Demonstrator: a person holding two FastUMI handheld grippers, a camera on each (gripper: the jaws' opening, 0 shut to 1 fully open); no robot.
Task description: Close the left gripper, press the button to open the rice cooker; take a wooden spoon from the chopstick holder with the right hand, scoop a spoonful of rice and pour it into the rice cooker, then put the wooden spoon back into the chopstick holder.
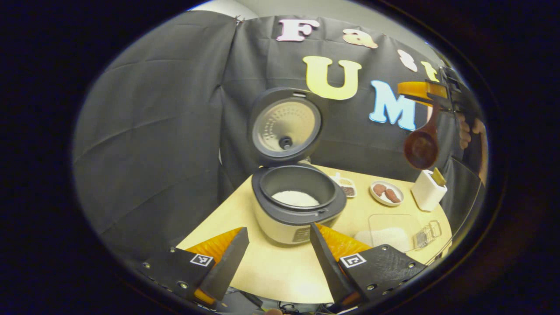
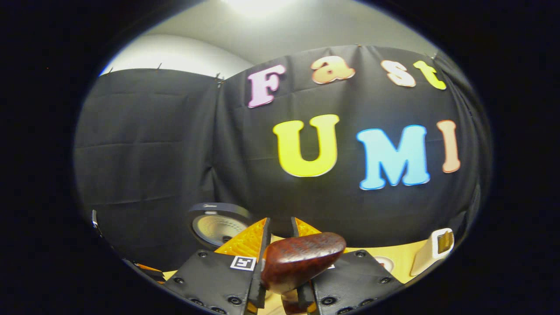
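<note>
Dark polished wood makes the wooden spoon (image 1: 421,146) a stiff and light thing, but its glossy surface looks slippery, so a firm pinch on the handle is probably needed. In the left gripper view it hangs in the air with the bowl down, well above the white chopstick holder (image 1: 428,190), and the right tool (image 1: 431,92) holds it by the upper part of the handle. In the right gripper view the fingers of the right tool (image 2: 280,262) stand narrow, pressed on the handle from both sides, and the rounded end of the spoon (image 2: 302,260) stands out just in front of the camera. A hold at the handle end gives long reach, but the bowl may swing or turn when it is loaded with rice; this is a judgement only.

The left tool (image 1: 275,258) is wide open and holds nothing; it hovers above the desk (image 1: 271,267), in front of the rice cooker (image 1: 297,205). The cooker lid (image 1: 286,124) stands up, open, and white rice lies in the inner pot. To the right of the cooker a clear container (image 1: 393,229) with white rice sits on the desk, near the chopstick holder. The scoop should probably go there. Loose grains spill easily, so the spoon must stay level on the way to the pot.
</note>
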